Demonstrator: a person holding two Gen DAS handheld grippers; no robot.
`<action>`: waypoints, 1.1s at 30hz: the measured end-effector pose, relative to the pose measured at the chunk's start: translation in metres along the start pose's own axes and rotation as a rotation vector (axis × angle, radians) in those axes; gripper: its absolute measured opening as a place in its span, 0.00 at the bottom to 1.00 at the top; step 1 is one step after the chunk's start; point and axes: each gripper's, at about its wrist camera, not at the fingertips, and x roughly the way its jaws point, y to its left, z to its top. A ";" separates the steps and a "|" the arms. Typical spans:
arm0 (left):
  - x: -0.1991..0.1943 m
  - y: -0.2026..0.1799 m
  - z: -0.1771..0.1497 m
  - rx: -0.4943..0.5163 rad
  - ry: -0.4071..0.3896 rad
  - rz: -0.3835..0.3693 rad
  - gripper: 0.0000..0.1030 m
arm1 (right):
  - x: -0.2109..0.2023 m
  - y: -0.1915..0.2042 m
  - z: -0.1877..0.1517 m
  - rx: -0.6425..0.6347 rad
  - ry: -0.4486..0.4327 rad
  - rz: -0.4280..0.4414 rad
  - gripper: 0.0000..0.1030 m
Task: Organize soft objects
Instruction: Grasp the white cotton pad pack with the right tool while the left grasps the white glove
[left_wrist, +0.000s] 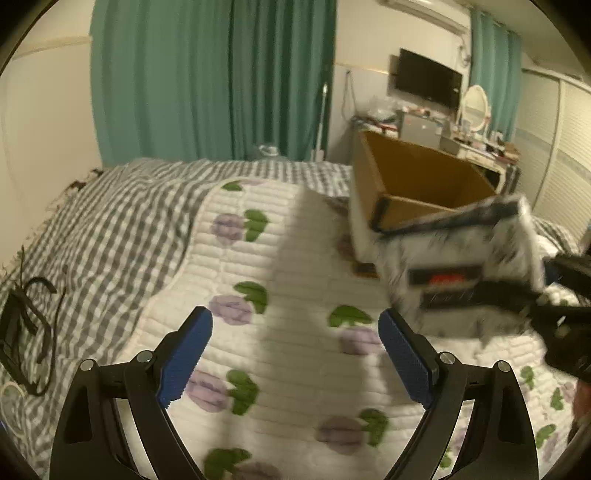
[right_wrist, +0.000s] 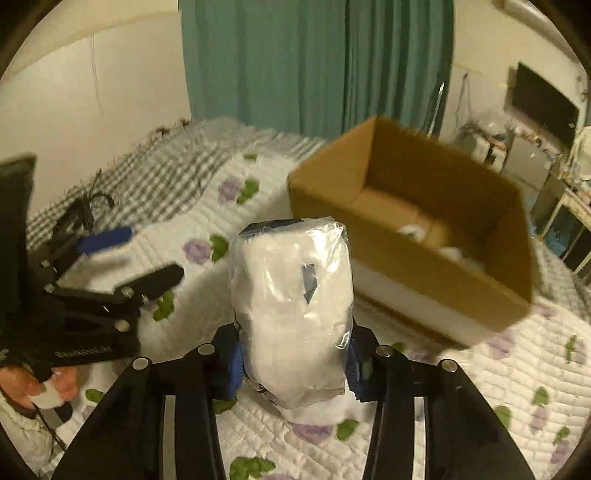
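Packet (right_wrist: 291, 314) clamped between right claw (right_wrist: 295, 363) pads.

Box (right_wrist: 406, 236) on bed (right_wrist: 184, 295), right of package (right_wrist: 291, 314)

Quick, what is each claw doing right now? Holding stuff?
Left claw: open, holding nothing, above the quilt.
Right claw: closed on the white plastic-wrapped soft pack, near the cardboard box.
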 end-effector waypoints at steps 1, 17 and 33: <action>-0.003 -0.007 0.000 0.013 -0.001 -0.002 0.90 | -0.015 -0.003 0.000 0.005 -0.029 -0.021 0.41; 0.044 -0.115 -0.039 0.125 0.180 -0.144 0.90 | -0.097 -0.092 -0.081 0.328 -0.054 -0.397 0.41; 0.088 -0.131 -0.041 0.122 0.227 -0.189 0.67 | -0.073 -0.109 -0.096 0.370 -0.013 -0.452 0.41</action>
